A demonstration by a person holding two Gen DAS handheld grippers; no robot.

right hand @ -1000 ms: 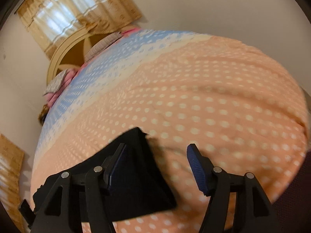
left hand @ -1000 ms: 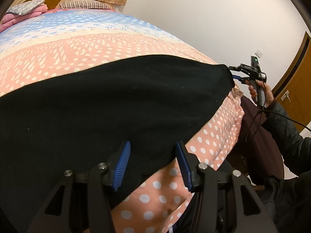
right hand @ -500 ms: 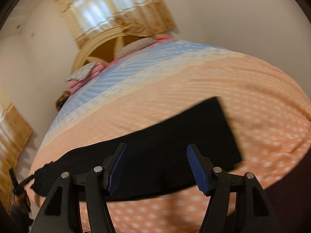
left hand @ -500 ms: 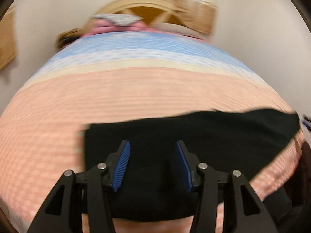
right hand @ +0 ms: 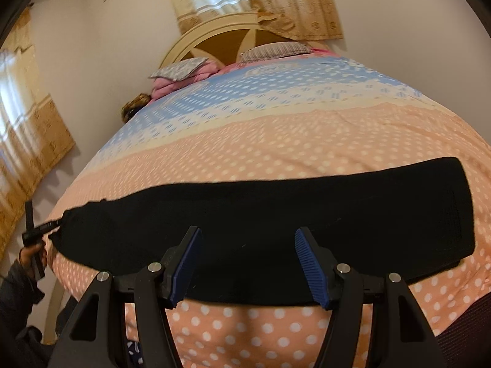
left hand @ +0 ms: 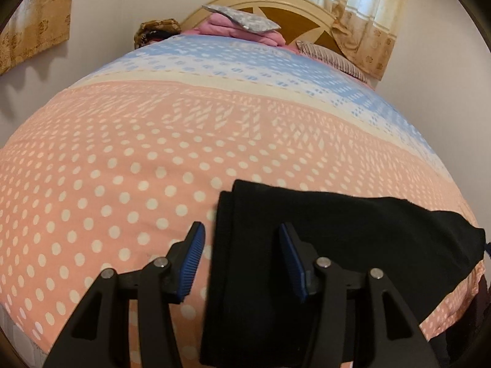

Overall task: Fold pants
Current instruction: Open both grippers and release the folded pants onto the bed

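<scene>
— What is cut off?
— The pants' [right hand: 264, 214] near end runs out of frame under the left gripper [left hand: 239, 254]; they lie along the spotted bedspread's [left hand: 122, 165] edge.
— And the grippers?
— Both tilt down, jaws apart, empty; the left's have just been opening; the right gripper [right hand: 248, 263] hovers mid-length
</scene>
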